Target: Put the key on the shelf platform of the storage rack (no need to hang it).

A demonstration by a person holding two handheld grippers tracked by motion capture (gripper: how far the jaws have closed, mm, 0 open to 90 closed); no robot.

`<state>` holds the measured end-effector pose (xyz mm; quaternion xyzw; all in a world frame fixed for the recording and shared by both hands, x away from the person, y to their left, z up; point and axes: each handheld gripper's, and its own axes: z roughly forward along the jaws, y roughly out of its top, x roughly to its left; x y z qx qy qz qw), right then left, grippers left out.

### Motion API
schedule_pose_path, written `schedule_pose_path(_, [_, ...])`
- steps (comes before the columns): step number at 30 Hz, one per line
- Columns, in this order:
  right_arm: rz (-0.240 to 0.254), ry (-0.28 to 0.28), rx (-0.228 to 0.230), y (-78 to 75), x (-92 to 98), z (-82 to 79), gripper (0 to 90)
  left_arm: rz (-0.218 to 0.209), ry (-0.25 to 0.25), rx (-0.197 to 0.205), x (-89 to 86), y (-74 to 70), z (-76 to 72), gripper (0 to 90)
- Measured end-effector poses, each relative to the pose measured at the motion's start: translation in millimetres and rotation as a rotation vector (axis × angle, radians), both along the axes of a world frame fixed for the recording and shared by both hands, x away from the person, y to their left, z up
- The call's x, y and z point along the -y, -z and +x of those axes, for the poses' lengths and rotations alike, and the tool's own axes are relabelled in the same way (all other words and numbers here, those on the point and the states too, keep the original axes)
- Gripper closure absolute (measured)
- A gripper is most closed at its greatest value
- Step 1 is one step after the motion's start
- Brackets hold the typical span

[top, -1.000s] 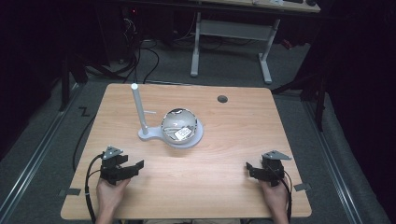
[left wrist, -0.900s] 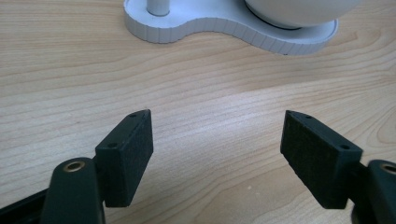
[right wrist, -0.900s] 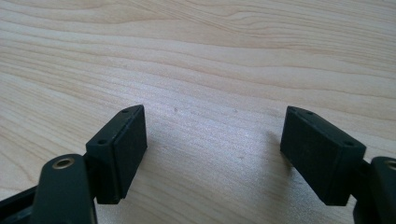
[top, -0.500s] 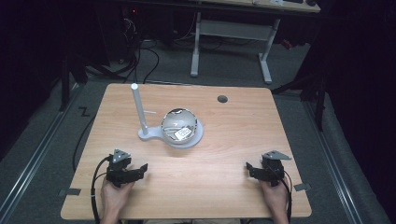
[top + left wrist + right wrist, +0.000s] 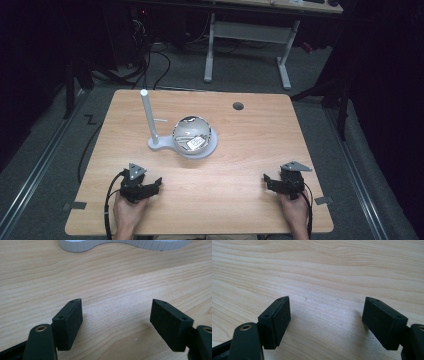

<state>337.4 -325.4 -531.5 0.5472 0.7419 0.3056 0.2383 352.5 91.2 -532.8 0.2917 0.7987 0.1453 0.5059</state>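
A white stand [image 5: 160, 145] with an upright post [image 5: 148, 115] and a shiny clear globe [image 5: 192, 134] on its round base sits mid-table. My left gripper [image 5: 154, 186] rests low over the wood near the front left, held by a hand, jaws wide apart and empty. In the left gripper view its gripper [image 5: 116, 302] frames bare wood, with the stand's white base [image 5: 125, 243] ahead. My right gripper [image 5: 266, 182] sits at the front right in the other hand. In the right gripper view that gripper [image 5: 327, 300] is open over bare wood.
The wooden table [image 5: 250, 150] has a dark round grommet hole [image 5: 238, 106] near its far edge. Cables [image 5: 107, 200] trail from each gripper over the front edge. A white desk frame [image 5: 247, 35] and floor cables lie beyond the table.
My left gripper has sunk toward the tabletop and shifted slightly toward the front edge and right. The right gripper has stayed where it was.
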Motion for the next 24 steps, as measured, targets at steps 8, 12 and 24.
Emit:
schedule_pose_path(8, [0.0, -0.001, -0.001, -0.1, 0.0, -0.1, 23.1, 0.045, 0.006, 0.006, 4.0, 3.5, -0.4, 26.4])
schedule_pose_path(12, [0.001, 0.0, -0.001, -0.1, 0.0, -0.1, 23.1, 0.039, 0.0, 0.004, 4.5, 3.3, -0.2, 26.1])
schedule_pose_path(24, [0.001, 0.0, -0.001, -0.1, -0.1, -0.1, 23.1, 0.038, -0.003, 0.004, 4.8, 3.2, -0.4, 26.1])
